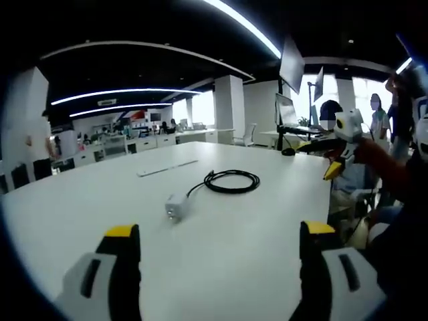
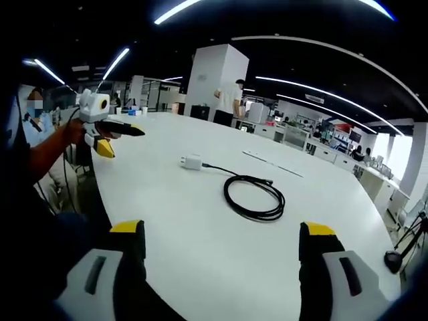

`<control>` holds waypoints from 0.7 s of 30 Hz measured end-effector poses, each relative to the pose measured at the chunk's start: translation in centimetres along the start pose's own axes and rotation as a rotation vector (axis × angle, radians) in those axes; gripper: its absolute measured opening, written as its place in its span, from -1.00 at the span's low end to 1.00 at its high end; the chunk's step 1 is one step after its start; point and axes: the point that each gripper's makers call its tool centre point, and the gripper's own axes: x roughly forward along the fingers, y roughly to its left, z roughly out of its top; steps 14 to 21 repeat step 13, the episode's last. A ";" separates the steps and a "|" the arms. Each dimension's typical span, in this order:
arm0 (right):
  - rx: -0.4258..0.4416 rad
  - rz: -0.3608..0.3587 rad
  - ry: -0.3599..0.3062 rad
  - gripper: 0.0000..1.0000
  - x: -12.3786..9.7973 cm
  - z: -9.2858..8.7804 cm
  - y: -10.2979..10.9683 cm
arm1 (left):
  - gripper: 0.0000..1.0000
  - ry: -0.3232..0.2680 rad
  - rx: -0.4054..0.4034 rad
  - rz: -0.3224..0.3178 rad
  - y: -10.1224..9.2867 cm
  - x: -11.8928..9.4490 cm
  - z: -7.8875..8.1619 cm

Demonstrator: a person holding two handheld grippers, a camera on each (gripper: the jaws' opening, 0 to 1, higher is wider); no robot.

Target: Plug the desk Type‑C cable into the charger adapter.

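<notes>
In your left gripper view, your left gripper (image 1: 219, 234) gapes wide, holding nothing; the charger adapter (image 1: 175, 206) sits on the white table (image 1: 254, 241), the coiled Type-C cable (image 1: 231, 180) beyond it.

In your right gripper view, your right gripper (image 2: 221, 237) is equally spread and empty; the adapter lies left of the coil.

ahead of the left claw (image 1: 219, 244) the white bench (image 1: 254, 254) lies bare up to the charger adapter (image 1: 175, 207) and the coiled cable (image 1: 231, 181) beyond it. the right claw (image 1: 334, 157) hangs above the bench edge, well apart from both.
</notes>
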 end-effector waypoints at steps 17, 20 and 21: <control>0.007 -0.004 -0.016 0.92 -0.7 0.1 0.1 | 0.99 -0.002 0.006 0.000 -0.8 -0.6 0.1; 0.007 -0.004 -0.016 0.92 -0.7 0.1 0.1 | 0.99 -0.002 0.006 0.000 -0.8 -0.6 0.1; 0.007 -0.004 -0.016 0.92 -0.7 0.1 0.1 | 0.99 -0.002 0.006 0.000 -0.8 -0.6 0.1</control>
